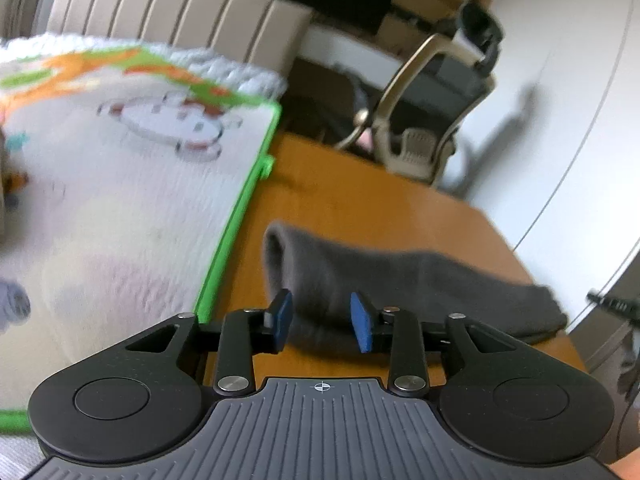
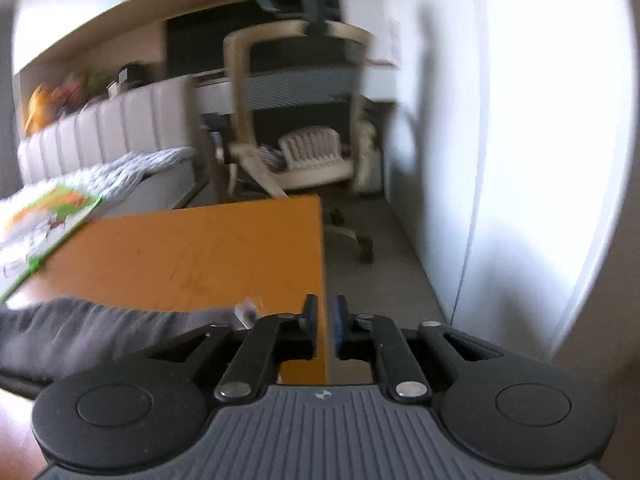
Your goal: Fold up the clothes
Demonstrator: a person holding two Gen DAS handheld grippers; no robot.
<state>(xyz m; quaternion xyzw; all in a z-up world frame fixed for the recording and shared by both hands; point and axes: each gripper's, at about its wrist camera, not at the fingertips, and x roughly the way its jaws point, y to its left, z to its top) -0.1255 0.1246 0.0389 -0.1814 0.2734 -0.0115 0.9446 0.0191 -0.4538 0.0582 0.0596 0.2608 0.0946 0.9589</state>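
Note:
A dark grey garment (image 1: 400, 288) lies bunched in a long roll on the orange-brown table (image 1: 360, 200). My left gripper (image 1: 322, 320) is open, its blue pads just in front of the garment's near edge, holding nothing. In the right wrist view the same garment (image 2: 100, 332) lies at the lower left on the table (image 2: 200, 248), with a small tag (image 2: 246, 312) at its end. My right gripper (image 2: 325, 318) hangs over the table's right edge with its pads nearly together and nothing between them.
A white play mat with green border (image 1: 132, 200) lies left of the table. A beige office chair (image 2: 304, 120) stands beyond the table's far end. A padded headboard (image 1: 172, 16) and shelves are behind. A white wall (image 2: 500, 160) runs along the right.

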